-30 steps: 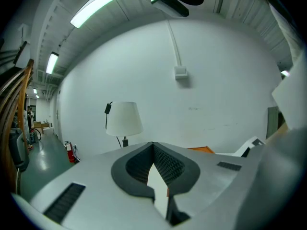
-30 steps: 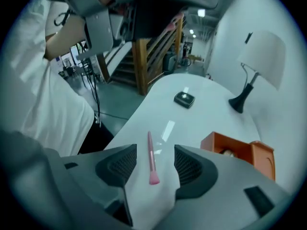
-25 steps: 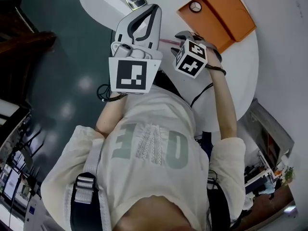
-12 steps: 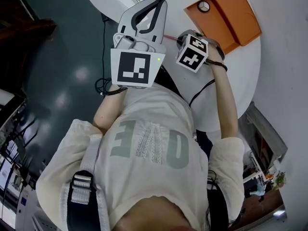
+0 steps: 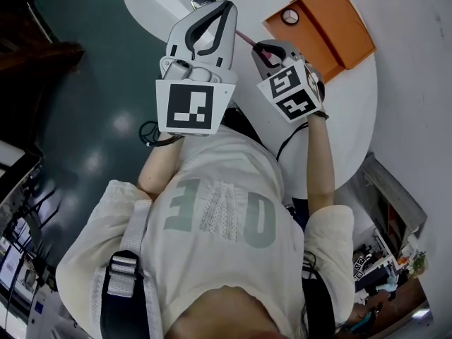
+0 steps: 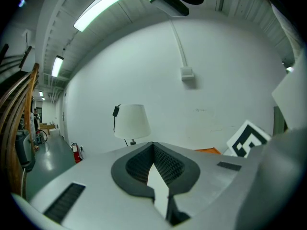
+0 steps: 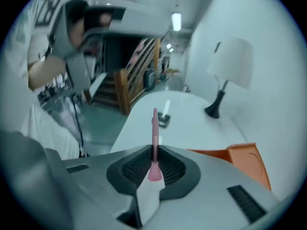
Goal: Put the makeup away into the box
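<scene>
White and round, the desk [image 5: 339, 111] fills the top of the head view under both my hands. Nearest to me, my right gripper [image 7: 154, 150] has just been closing, and its jaws now pinch a thin pink makeup stick [image 7: 154, 126] by its near end, the rest pointing straight out past the tips. A second ago this gripper sat lower, down at the desk. Now it has come up, and the stick hangs clear of the surface. My left gripper [image 6: 153, 145] is pressed together with nothing in it, held level toward the wall beside the right one. Beyond, at the upper right of the head view, the orange box [image 5: 339, 34] lies open with a round compact [image 5: 290, 15] inside. Farther out, a small dark palette [image 5: 203, 1] and a pale tube [image 5: 168, 4] lie on the desk. I judge the pick done, so next I must carry the stick across to the box.
</scene>
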{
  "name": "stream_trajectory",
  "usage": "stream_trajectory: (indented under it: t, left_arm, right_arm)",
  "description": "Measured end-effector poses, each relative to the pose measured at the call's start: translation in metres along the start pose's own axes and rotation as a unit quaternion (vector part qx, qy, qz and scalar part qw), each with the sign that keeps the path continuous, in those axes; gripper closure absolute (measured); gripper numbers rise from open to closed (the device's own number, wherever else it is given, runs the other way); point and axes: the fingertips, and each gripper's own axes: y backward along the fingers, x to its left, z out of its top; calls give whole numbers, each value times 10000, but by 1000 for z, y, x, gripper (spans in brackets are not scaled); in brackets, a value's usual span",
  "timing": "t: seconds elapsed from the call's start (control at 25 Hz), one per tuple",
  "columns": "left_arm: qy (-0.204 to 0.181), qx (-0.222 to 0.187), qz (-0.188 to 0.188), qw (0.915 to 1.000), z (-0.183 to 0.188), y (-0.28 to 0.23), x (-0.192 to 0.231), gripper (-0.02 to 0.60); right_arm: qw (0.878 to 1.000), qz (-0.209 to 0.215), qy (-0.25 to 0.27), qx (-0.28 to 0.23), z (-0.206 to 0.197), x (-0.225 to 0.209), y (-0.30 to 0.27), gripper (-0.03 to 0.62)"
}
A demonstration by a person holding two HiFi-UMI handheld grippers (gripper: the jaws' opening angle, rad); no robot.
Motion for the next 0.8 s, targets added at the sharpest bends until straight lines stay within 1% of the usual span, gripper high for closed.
stream_trajectory:
  t: [0.04, 0.08, 0.12, 0.16, 0.2, 0.28, 0.32, 0.36, 0.4, 0.44, 0.52, 0.64, 0.8]
  left_arm:
    - [0, -62, -8, 10000, 6, 0, -1, 574]
    - [-8, -124, -29, 9999, 12, 0, -2, 575]
    - [-19, -183, -61, 9998, 18, 0, -5, 574]
    - [-26, -238, -100, 9997, 24, -1, -7, 574]
    - [-25, -289, -139, 9995, 29, -2, -10, 575]
    - [1, -363, -212, 9991, 36, -2, -14, 575]
    - [19, -384, -247, 9990, 39, -2, -16, 574]
    - [33, -397, -284, 9988, 41, -2, -18, 574]
    - [38, -407, -321, 9986, 42, -3, -21, 574]
    - [37, -413, -358, 9985, 43, -3, -24, 575]
    - [35, -414, -414, 9983, 43, -5, -30, 574]
    - [37, -427, -461, 9980, 43, -6, -36, 575]
    - [25, -463, -499, 9977, 46, -6, -40, 575]
  right_arm:
    - [9977, -201, -435, -480, 15, -8, 16, 545]
    - [9912, -370, -835, -955, 29, -16, 33, 545]
    - [9815, -510, -1186, -1414, 40, -22, 50, 545]
    - [9690, -620, -1511, -1853, 49, -28, 68, 545]
    - [9539, -696, -1839, -2267, 56, -33, 85, 545]
    - [9196, -784, -2437, -2980, 66, -39, 114, 545]
    - [9045, -830, -2633, -3251, 68, -41, 126, 545]
    - [8927, -890, -2757, -3453, 69, -43, 136, 545]
    - [8842, -952, -2831, -3592, 68, -44, 144, 545]
    - [8785, -1001, -2876, -3681, 67, -45, 150, 545]
    - [8729, -1066, -2917, -3764, 65, -47, 159, 545]
    - [8709, -1146, -2901, -3797, 63, -50, 165, 545]
    - [8719, -1218, -2834, -3803, 63, -53, 167, 545]
